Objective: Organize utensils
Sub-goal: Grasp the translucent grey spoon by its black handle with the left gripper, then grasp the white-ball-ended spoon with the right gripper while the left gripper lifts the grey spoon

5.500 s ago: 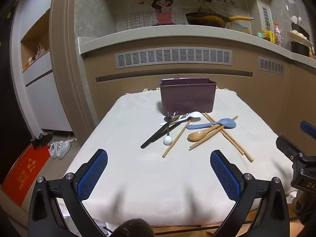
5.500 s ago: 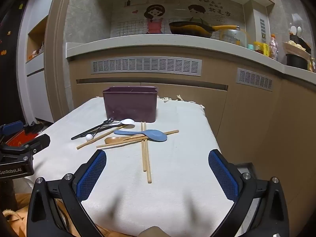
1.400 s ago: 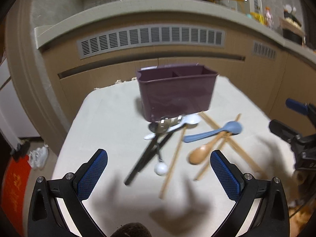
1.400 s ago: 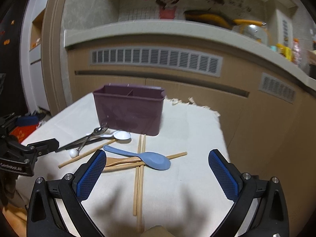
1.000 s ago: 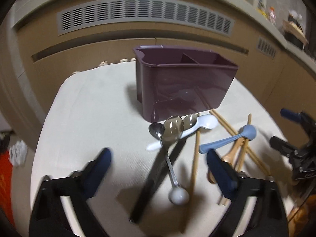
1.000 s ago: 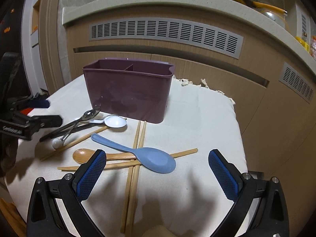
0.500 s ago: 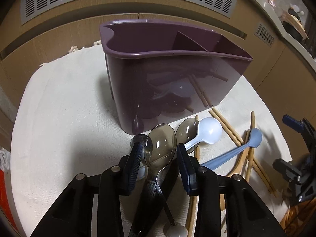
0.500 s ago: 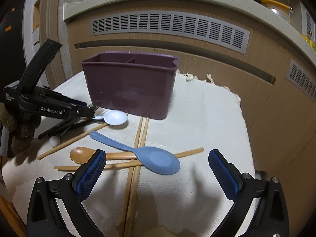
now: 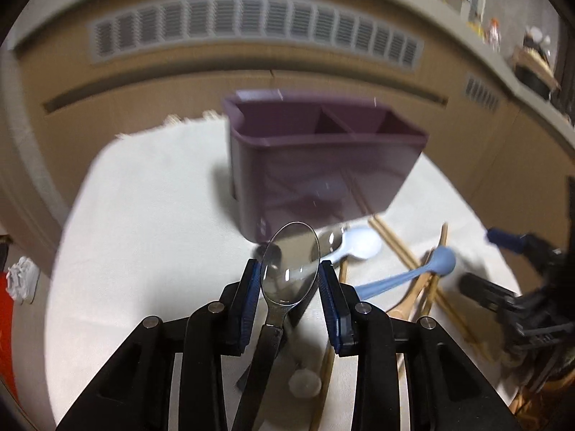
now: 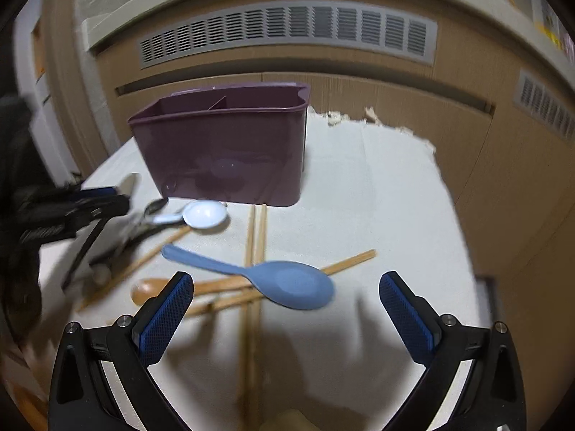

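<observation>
Beige vented cabinets [image 10: 287,39] behind cream-clothed table [image 10: 359,186], left tool [image 9: 289,287] pinching metal spoon [image 9: 291,265], right tool [image 10: 285,309] spread.

Shiny metal spoon [image 9: 289,269] raised off the cloth before purple caddy [image 9: 323,165].

The left gripper [image 9: 290,283] has just closed its jaws on the bowl of a metal spoon [image 9: 289,269], in front of the purple caddy [image 9: 323,165]. Right of the caddy's near corner lie a white spoon [image 9: 359,246], a blue spoon [image 9: 406,276] and wooden chopsticks [image 9: 395,248].
</observation>
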### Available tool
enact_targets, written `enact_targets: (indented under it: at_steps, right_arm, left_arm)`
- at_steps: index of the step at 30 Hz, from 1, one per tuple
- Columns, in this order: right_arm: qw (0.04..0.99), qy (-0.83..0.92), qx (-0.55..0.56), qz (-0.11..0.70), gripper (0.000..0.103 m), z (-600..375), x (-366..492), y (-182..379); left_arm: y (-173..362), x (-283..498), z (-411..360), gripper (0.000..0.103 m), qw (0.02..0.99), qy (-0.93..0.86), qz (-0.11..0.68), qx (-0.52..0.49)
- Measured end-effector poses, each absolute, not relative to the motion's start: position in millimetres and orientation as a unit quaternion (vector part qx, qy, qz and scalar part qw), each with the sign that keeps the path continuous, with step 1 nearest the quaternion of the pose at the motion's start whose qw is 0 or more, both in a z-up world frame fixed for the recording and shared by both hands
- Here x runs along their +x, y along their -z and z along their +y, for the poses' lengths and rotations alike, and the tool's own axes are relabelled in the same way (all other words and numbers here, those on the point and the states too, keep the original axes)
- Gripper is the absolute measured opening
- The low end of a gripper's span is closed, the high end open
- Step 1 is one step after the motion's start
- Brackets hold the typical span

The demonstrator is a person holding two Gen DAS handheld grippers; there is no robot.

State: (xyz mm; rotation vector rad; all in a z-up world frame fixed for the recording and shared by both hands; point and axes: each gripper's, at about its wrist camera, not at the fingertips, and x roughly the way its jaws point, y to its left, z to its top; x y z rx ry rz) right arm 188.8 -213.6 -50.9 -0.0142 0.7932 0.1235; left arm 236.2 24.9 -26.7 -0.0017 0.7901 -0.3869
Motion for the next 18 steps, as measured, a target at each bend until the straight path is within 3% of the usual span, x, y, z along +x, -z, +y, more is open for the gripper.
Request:
enact_targets:
  at_steps: [5,9,18]
  right_arm:
    - [0.909,-0.072,0.046,0.409,0.102,-188,215,46]
    - [0.897,-0.088,0.057,0.429,0.091,-151,231,51]
    - [0.888,-0.035,0.053,0.456,0.091,-117,271,71]
  left_arm:
    - [4,218,55,0.034,0.935,0.132,0.328,-0.008]
    - [0,213,72,0.034,0.943,0.114,0.313,-0.009]
    - [4,204,107,0.034,0.947,0.102,0.301,-0.049]
